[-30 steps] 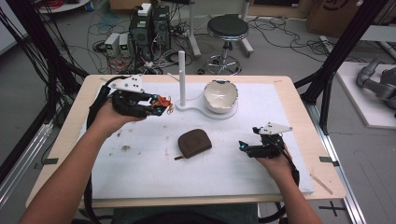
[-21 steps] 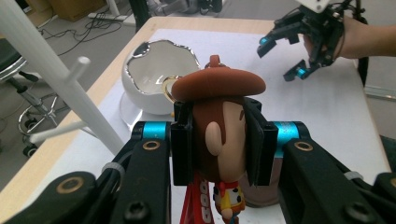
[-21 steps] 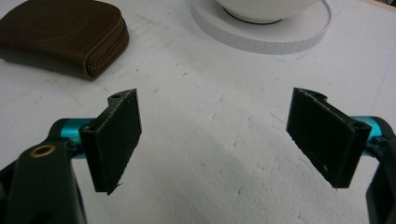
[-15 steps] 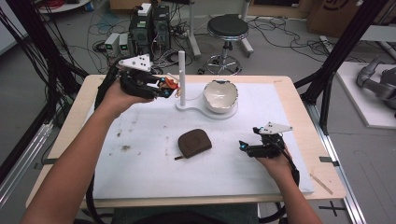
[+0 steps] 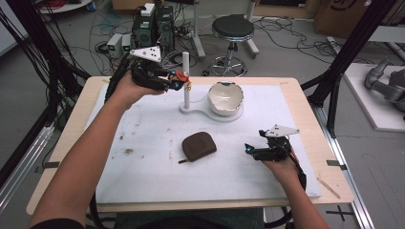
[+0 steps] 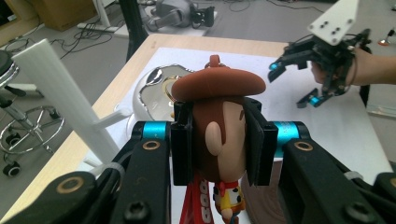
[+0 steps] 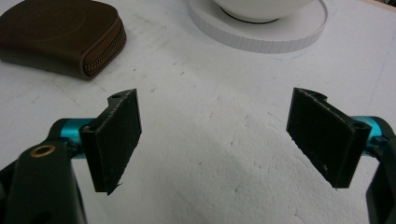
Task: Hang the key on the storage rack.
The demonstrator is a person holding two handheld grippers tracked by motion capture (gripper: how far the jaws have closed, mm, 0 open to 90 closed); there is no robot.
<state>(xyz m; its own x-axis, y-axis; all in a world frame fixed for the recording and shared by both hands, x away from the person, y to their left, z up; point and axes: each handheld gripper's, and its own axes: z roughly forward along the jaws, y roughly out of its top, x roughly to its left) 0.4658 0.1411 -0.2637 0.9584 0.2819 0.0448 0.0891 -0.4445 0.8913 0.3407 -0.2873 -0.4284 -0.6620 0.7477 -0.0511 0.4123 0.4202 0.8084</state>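
Left gripper point(image 6: 217, 142): its two black jaws are clamped on the head of a small cowboy figure point(image 6: 215, 126), one jaw on each side.
Figure axis: in the left gripper view the long axis runs up and down, brown hat and hanging loop toward 12 o'clock, red and yellow body toward 6 o'clock.
Figure place: in the high view it is held above the table point(image 5: 305, 95) at about 11 o'clock, just beside the white post point(image 5: 186, 78); I cannot tell if they touch.
Stand: the post rises from a white base that also carries a white bowl point(image 5: 225, 98), toward 1 o'clock from the post.
Right gripper point(image 7: 215, 140): jaws wide apart with nothing between them, low over the white mat at about 4 o'clock.
Pouch point(image 5: 198, 145): brown, zipped, flat near the mat's centre, well apart from both grippers.
Change: one second ago the left gripper was lower and farther toward 9 o'clock; now it is raised close to the post. Right gripper and pouch are as before.
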